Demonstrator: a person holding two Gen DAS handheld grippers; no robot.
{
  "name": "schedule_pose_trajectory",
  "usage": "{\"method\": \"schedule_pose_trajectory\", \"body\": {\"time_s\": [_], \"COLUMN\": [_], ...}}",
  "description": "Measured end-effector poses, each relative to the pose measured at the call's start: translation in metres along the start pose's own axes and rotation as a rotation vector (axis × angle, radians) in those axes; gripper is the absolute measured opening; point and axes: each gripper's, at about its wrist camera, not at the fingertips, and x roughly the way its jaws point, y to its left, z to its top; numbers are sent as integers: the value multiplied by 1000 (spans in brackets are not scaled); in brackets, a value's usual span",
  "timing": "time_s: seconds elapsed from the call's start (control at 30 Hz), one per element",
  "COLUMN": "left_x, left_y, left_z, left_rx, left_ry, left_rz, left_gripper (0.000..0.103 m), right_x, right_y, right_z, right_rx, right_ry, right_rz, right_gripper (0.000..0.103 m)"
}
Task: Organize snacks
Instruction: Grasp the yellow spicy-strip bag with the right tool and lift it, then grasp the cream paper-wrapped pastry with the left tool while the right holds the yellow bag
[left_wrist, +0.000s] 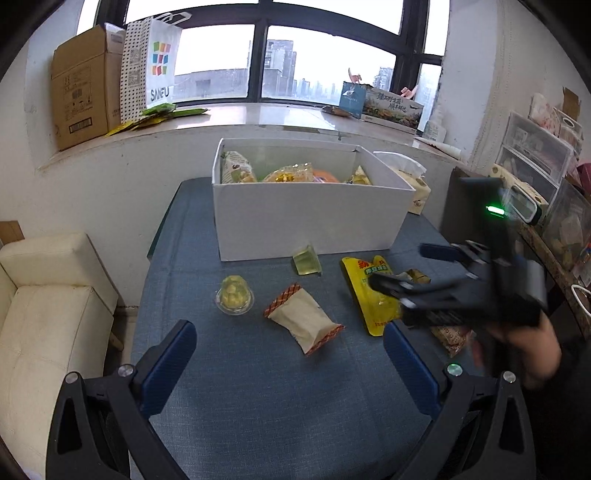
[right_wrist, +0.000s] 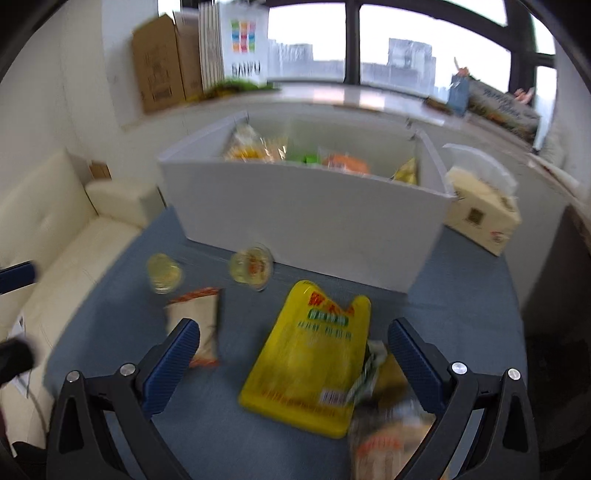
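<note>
The right wrist view is smearing, leaving the packets under the right gripper (right_wrist: 291, 345) unreadable. Both grippers are spreading wide, empty; the left gripper (left_wrist: 288, 350) is hovering over bare blue tablecloth (left_wrist: 258, 398). The yellow pouch (right_wrist: 310, 362) is lying before the white box (left_wrist: 310, 218).

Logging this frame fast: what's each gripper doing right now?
Left gripper: open, holding nothing.
Right gripper: open, empty, above the yellow packet.
</note>
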Motion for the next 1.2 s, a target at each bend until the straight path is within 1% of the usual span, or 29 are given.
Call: {"method": "schedule_pose_trajectory", "body": {"time_s": [0.1,0.13,0.2,0.33,0.4,0.43,0.47,0.5,0.53,0.57,0.7,0.8,0.97,1.03,1.07,1.1,1.2], "left_x": [2,3,5,8,11,12,13,15,16,18,25,34,55,68,74,84,111], "left_y": [6,8,12,14,15,15,15,15,15,15,13,10,2,-4,-6,-9,-12], "left_z": [-1,-2,-3,-5,-7,-7,-8,-9,-9,-10,-12,-13,-12,-10,-9,-7,-4], "left_rx": [-16,-23,-33,-39,-38,-36,-35,-34,-34,-35,-25,-11,17,35,41,45,18], "left_ry": [7,9,13,22,30,33,35,40,44,49,70,85,116,134,140,153,194], "left_rz": [6,8,8,10,12,11,12,15,16,15,13,-7,0,-7,-13,-28,0], "left_gripper": [103,103,103,103,103,103,103,103,103,103,103,103,103,103,103,103,103], "right_x": [34,46,59,76,80,79,77,74,70,68,47,21,-33,-59,-65,-77,-96], "right_y": [-8,-12,-14,-17,-19,-17,-17,-16,-13,-13,-12,-12,-15,-19,-22,-24,-24], "right_z": [9,11,11,5,0,-3,-4,-5,-7,-8,-15,-19,-27,-35,-32,-37,-43], "right_rx": [15,32,32,44,51,30,21,21,12,16,43,64,111,141,150,163,200], "right_ry": [76,110,144,189,204,191,182,179,181,182,123,60,-61,-123,-140,-166,-210], "right_rz": [20,7,-15,-8,-6,-51,-50,-37,-40,-36,17,47,81,101,105,110,128], "right_gripper": [103,103,103,103,93,82,70,61,49,48,45,45,45,45,45,45,45]}}
